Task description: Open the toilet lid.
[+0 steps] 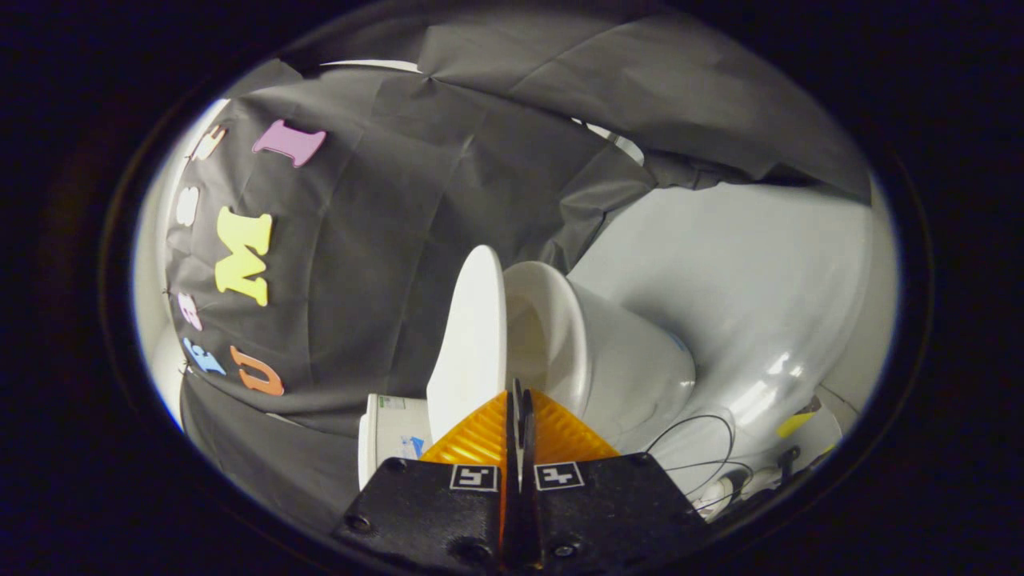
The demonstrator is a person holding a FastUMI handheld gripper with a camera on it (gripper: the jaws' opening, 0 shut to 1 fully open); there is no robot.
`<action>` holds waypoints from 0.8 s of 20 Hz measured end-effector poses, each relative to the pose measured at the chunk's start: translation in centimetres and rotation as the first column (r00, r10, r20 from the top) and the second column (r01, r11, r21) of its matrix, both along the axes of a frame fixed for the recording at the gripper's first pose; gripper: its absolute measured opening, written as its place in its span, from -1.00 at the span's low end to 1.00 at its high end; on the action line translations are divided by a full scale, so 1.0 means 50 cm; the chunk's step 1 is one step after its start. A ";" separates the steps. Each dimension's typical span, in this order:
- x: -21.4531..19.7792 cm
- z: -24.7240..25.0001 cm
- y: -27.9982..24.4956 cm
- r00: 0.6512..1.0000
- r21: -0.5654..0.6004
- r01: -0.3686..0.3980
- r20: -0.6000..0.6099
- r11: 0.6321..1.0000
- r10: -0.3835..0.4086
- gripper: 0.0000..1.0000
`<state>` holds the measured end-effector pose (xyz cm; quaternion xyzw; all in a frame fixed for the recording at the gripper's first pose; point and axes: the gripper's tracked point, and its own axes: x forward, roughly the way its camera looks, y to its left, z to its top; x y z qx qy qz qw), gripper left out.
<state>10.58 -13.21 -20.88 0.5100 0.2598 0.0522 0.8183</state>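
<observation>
The fingers (518, 400) are pressed together, holding nothing, their tips just short of the toilet lid (470, 336), which is already swung away from the toilet bowl (608, 360) beside it.

Black cloth wall (416, 240) hangs creased and folded well beyond my claw, draped across the whole far side. Off to the right a glossy white floor (744, 272) catches bright glints of light, with thin dark cables (704, 448) looping close beside me.
</observation>
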 end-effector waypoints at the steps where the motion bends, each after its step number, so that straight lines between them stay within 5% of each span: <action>1: -0.001 0.007 0.004 1.000 -0.010 -0.001 0.007 1.000 0.001 -0.92; 16: -0.027 0.138 0.061 0.994 -0.110 -0.001 0.109 0.994 0.013 -0.92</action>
